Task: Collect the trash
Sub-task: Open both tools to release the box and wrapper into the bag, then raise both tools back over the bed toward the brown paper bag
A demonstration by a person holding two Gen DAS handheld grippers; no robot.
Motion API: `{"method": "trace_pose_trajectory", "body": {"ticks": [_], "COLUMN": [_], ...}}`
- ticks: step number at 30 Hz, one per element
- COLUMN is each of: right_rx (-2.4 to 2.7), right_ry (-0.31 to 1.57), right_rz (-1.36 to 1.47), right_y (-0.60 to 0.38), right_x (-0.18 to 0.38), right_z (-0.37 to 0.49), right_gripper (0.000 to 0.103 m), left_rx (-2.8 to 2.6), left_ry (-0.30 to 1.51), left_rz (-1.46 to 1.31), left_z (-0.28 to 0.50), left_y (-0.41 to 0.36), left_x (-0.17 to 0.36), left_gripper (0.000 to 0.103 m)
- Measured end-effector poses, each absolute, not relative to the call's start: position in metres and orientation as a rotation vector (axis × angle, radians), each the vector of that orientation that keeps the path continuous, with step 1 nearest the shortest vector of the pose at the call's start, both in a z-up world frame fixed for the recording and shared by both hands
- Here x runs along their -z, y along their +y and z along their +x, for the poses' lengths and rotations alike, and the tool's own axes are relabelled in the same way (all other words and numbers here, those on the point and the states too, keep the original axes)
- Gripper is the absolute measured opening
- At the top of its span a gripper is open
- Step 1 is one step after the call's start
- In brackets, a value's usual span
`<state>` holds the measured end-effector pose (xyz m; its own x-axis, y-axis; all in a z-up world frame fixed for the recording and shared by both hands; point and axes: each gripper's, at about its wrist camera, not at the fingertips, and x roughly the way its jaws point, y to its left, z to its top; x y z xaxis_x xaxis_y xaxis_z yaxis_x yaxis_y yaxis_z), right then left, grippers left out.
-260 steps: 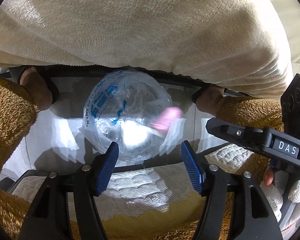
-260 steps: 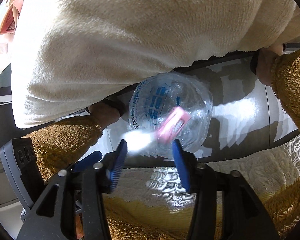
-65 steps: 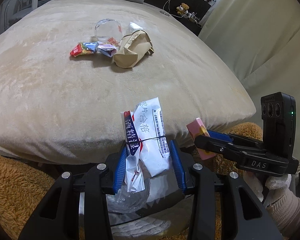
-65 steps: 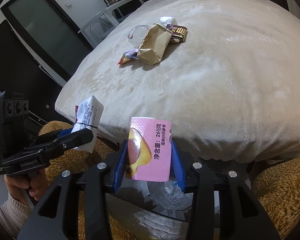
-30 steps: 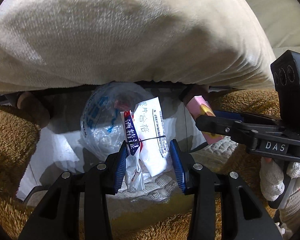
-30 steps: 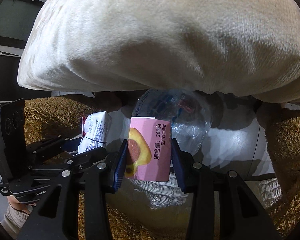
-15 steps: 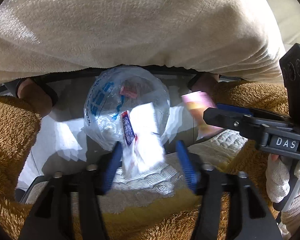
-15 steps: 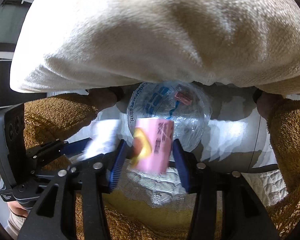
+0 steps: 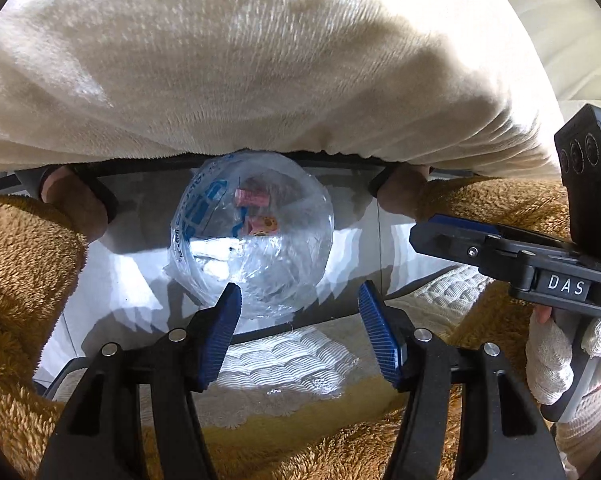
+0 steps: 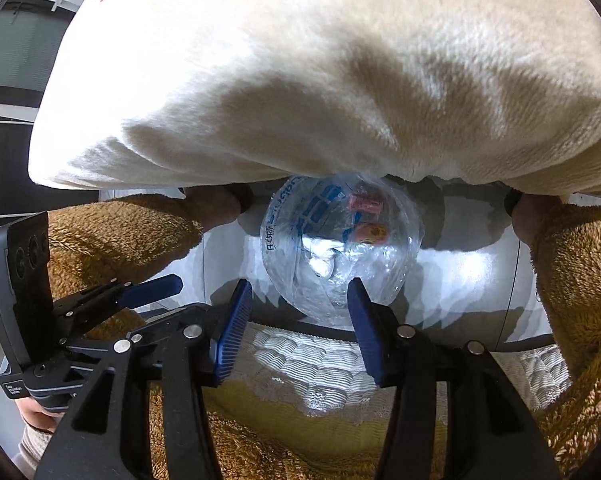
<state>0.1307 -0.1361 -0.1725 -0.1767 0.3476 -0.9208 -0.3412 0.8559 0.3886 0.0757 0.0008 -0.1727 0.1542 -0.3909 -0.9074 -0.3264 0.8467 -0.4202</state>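
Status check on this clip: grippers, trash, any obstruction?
Left gripper and right gripper open, empty, jaws just opened. Pink carton and white wrapper inside clear plastic bin bag. Nothing blocking the bag mouth.

My left gripper (image 9: 300, 320) points down with its blue pads parted and nothing between them. Just beyond the fingertips sits the clear plastic trash bag (image 9: 252, 232), pink wrappers (image 9: 252, 198) inside. The cream blanket (image 9: 260, 60) hangs above it. My right gripper (image 9: 424, 232) reaches in from the right.
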Motion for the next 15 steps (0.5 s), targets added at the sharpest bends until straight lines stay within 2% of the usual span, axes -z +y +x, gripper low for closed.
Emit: {"method": "trace_pose_trajectory", "body": {"ticks": [15], "right_rx": [-0.742], "right_ry": [1.376], "right_rz": [0.039], "right_y": [-0.143], "right_x": [0.096], "right_z": [0.130], "right_gripper": [0.050], "left_rx": [0.022], "left_ry": [1.242], "left_rz": [-0.599], "left_z": [0.077], "left_y": [0.026], "left_x": [0.103], "left_gripper": [0.060]}}
